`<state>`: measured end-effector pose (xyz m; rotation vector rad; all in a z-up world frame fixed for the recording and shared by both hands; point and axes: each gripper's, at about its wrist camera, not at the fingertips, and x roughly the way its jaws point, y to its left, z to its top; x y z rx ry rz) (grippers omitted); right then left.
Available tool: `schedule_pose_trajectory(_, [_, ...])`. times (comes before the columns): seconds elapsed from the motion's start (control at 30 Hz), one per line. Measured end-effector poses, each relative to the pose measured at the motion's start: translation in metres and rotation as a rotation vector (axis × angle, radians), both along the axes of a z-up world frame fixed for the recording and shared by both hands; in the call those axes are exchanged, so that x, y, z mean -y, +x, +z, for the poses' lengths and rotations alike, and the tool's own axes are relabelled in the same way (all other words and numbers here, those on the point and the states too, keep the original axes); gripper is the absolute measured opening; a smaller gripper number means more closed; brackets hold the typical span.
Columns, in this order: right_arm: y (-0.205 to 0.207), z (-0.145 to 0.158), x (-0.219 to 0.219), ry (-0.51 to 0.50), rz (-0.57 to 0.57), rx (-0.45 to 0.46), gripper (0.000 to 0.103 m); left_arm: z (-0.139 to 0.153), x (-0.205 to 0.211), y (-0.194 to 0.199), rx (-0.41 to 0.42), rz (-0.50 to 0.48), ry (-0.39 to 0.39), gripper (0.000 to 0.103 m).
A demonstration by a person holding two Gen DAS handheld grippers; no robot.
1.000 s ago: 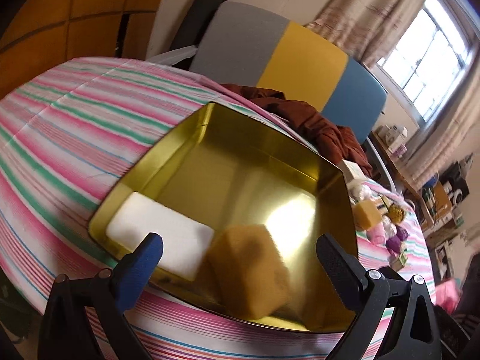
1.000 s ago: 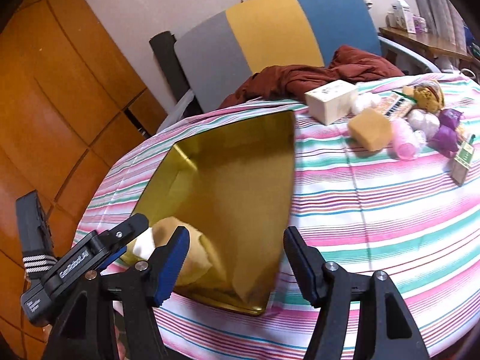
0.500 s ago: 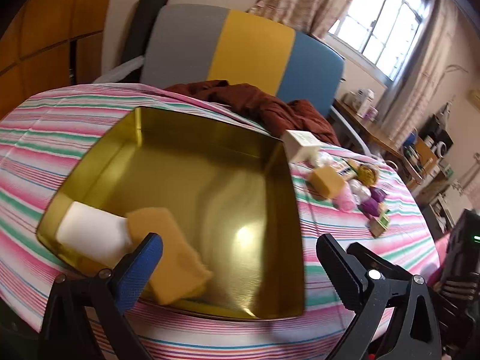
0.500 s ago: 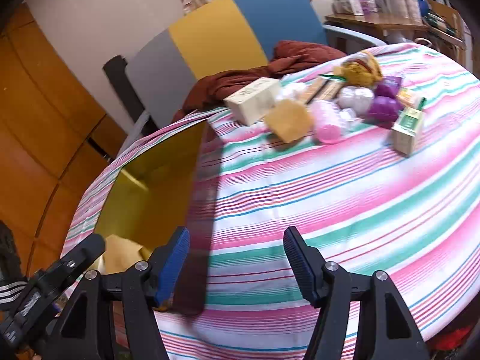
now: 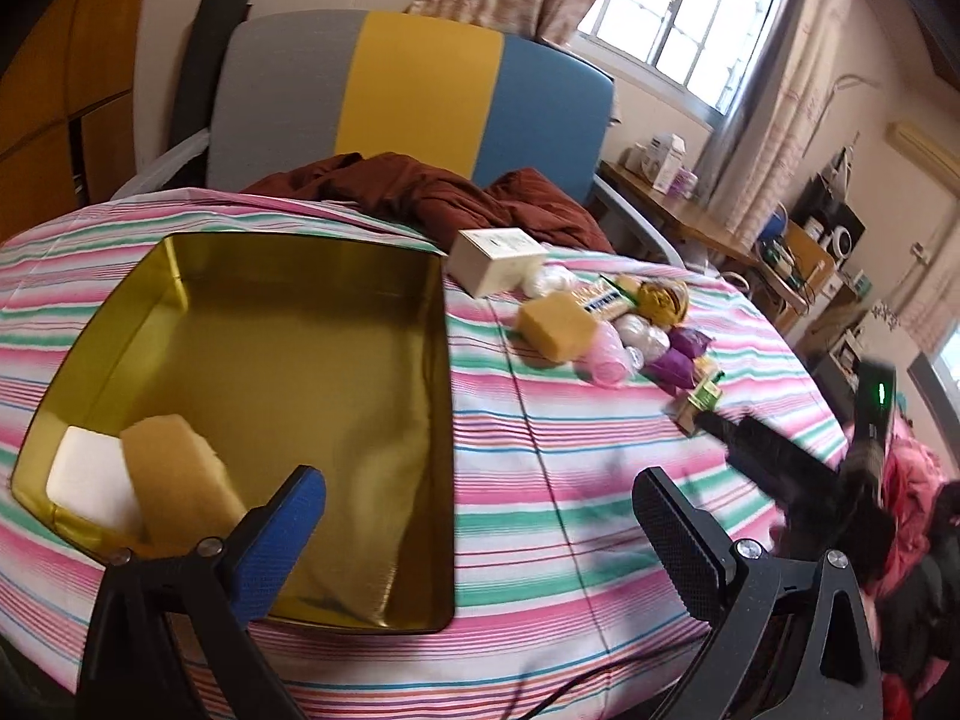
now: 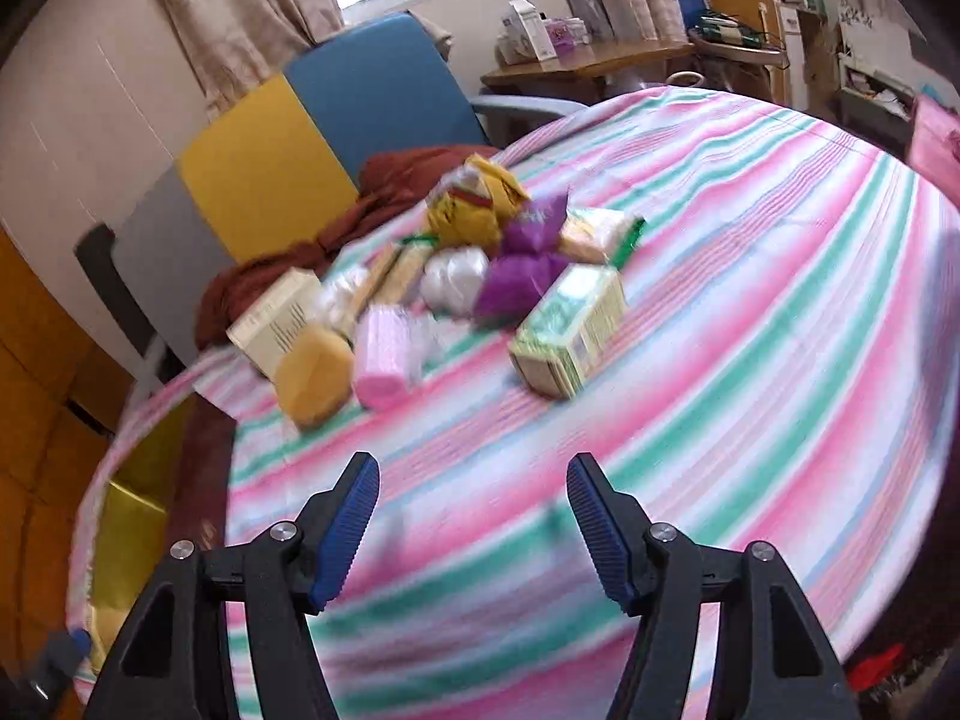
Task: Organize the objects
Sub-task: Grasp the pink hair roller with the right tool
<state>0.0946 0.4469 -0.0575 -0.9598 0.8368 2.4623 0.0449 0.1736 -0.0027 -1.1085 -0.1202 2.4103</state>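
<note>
Between picks: both hand-held grippers, left [image 5: 480, 531] and right [image 6: 473, 525], gaping, empty; next, green box [image 6: 567, 330] into tin [image 5: 441, 420].

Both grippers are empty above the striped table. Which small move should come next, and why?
Probably bring the right gripper forward to the green box, the pile's nearest item. Its jaws stand open and hold nothing; the gold tin holds only a white block and a yellow sponge.
</note>
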Motion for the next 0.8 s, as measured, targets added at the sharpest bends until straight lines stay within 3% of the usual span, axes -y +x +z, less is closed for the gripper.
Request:
schedule_pose_trajectory(0.17, [-0.048, 0.007, -0.001, 0.112, 0.107, 0.000, 0.066, -0.003, -0.010, 0.002, 0.021, -0.015, -0.021, 0.103])
schedule_pose_trajectory(0.43, [-0.137, -0.014, -0.012, 0.099, 0.173, 0.122, 0.066, -0.006, -0.007, 0.001, 0.033, 0.000, -0.048, 0.103])
schedule_pose_trajectory(0.53, [-0.155, -0.027, -0.011, 0.123, 0.207, 0.197, 0.066, -0.007, -0.005, -0.001, 0.043, 0.009, -0.049, 0.103])
schedule_pose_trajectory(0.6, [-0.156, -0.034, -0.011, 0.079, 0.237, 0.196, 0.066, -0.008, -0.004, -0.003, 0.042, 0.017, -0.045, 0.103])
schedule_pose_trajectory(0.63, [-0.154, -0.037, -0.011, 0.075, 0.235, 0.197, 0.063, -0.009, -0.005, -0.004, 0.046, 0.019, -0.045, 0.103])
schedule_pose_trajectory(0.7, [-0.147, -0.041, -0.007, 0.094, 0.247, 0.212, 0.045, -0.010, -0.008, -0.005, 0.055, 0.014, -0.039, 0.103])
schedule_pose_trajectory(0.8, [-0.134, -0.037, -0.004, 0.103, 0.272, 0.191, 0.041, -0.009, -0.014, -0.007, 0.055, 0.005, -0.034, 0.103])
